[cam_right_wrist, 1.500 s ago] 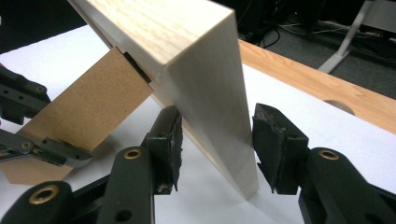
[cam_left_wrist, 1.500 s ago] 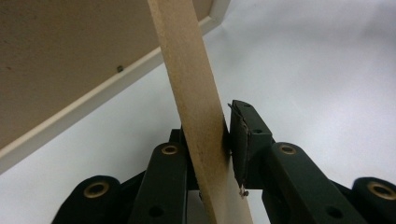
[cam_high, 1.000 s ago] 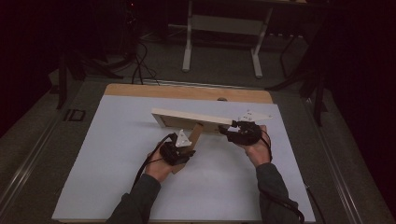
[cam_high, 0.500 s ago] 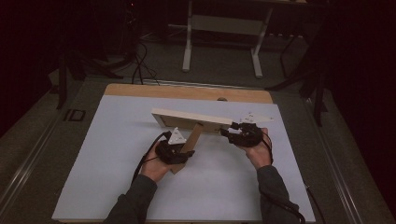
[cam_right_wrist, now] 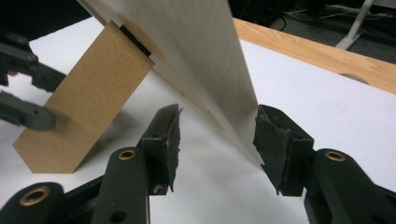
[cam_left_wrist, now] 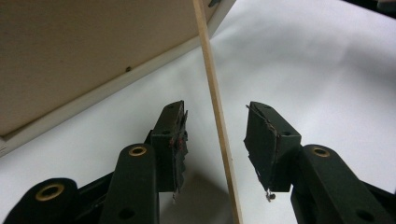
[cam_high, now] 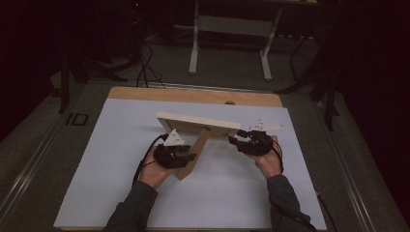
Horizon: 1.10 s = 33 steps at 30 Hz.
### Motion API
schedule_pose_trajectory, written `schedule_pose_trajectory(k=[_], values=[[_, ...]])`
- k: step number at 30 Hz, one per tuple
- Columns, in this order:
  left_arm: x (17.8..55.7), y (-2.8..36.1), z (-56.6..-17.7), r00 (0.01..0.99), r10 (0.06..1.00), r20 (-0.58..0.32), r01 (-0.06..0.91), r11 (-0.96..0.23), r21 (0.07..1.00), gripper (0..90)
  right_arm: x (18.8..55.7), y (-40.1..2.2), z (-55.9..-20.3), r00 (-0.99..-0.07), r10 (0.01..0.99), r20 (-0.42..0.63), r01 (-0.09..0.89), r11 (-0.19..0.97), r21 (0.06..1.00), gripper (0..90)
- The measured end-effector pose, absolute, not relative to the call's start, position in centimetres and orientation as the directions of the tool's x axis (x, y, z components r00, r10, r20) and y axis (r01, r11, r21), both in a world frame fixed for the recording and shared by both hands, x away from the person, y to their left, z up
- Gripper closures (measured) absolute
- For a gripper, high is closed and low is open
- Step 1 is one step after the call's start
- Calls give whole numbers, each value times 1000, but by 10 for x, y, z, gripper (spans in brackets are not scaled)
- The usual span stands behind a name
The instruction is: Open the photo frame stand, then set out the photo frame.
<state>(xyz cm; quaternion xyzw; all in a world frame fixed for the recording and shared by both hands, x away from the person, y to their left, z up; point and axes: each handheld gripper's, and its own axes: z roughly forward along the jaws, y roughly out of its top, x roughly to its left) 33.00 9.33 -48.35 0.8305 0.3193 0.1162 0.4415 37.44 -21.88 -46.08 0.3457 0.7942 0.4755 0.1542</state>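
Note:
A pale wooden picture frame (cam_high: 198,123) stands upright on the white sheet, propped by its brown back stand (cam_high: 196,152). My left gripper (cam_high: 192,157) sits at the stand's lower part. In the left gripper view the stand's thin edge (cam_left_wrist: 212,84) runs between the jaws of the left gripper (cam_left_wrist: 215,135) and touches neither pad; those jaws have just been closing a little. My right gripper (cam_high: 235,140) is at the frame's right end. The right gripper (cam_right_wrist: 215,140) is open, its jaws on either side of the frame's end (cam_right_wrist: 196,51), with a gap at the left pad.
The white sheet (cam_high: 96,169) covers most of the table, with a bare wooden strip (cam_high: 193,95) along the far edge. A white metal stand (cam_high: 232,29) and dark cables lie on the floor beyond. The person's forearms come in from the bottom.
My left gripper has drawn slightly left and toward the near edge along the stand. The frame and the right gripper have kept still.

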Motion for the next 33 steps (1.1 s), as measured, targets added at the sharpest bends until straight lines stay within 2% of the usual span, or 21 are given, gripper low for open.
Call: schedule_pose_trajectory(k=[19, 24, 33], values=[[328, 116, -472, 733, 676, -75, 415, -358, 836, 616, 361, -228, -477, -700, 700, 141, 438, 265, 859, 621], [329, 121, -468, 740, 669, -71, 407, -361, 839, 656, 358, -227, -482, -701, 700, 137, 432, 264, 862, 681], [332, 127, -459, 741, 667, -79, 411, -356, 839, 641, 351, -223, -481, -697, 708, 116, 420, 272, 866, 710]])
